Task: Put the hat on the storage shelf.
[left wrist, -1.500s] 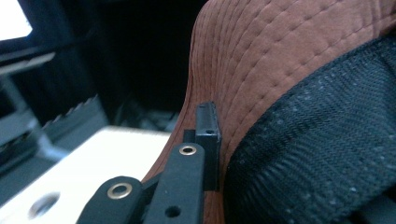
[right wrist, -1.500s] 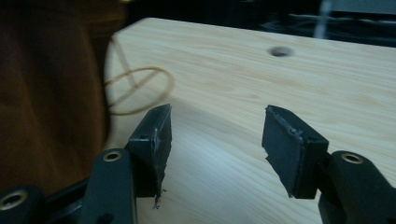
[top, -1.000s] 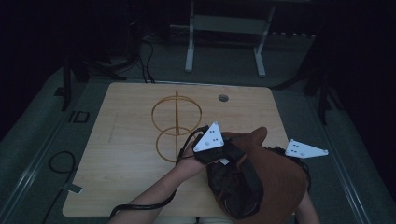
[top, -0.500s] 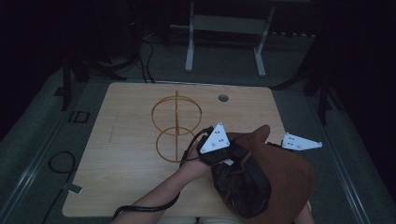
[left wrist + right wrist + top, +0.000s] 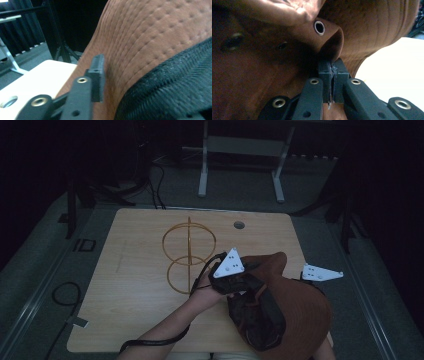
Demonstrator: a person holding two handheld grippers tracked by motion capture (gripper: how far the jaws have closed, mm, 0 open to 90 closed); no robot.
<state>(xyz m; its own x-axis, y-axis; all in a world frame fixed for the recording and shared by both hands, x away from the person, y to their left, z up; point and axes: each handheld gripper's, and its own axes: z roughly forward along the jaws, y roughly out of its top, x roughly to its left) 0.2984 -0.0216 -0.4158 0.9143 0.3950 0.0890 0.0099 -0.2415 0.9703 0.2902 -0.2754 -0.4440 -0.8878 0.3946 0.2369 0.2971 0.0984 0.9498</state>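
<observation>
A: Where gripped at one thin fold only, liable to slip. Shown: brown hat [image 5: 300, 320], raised above the near right corner of the table [image 5: 140, 320], in front of the person. Right gripper [image 5: 332, 72] clamped tight on a pinch of brim just below a metal eyelet [image 5: 319, 27], jaws together with only that sliver of fabric between.

B: And the left gripper [image 5: 101, 75]?

A: One jaw pressed flat against the stitched brown outside of the hat, the other hidden behind the fabric. Cannot tell whether closed on it or merely resting against it.

B: Hazards from here?

A: Loss of the fold on any sharp tug, then a drop to the table or off its near edge. Creasing or tearing near the eyelet if pulled by both hands in opposite directions. Possible snagging on the gold wire stand [image 5: 189, 255], near the left hand, if swung that way carelessly.

B: Containers and contents?

A: Only the hollow of the hat itself: lined with black mesh [image 5: 170, 87], nothing else visible inside. Rest of the interior too dark to judge.
</observation>
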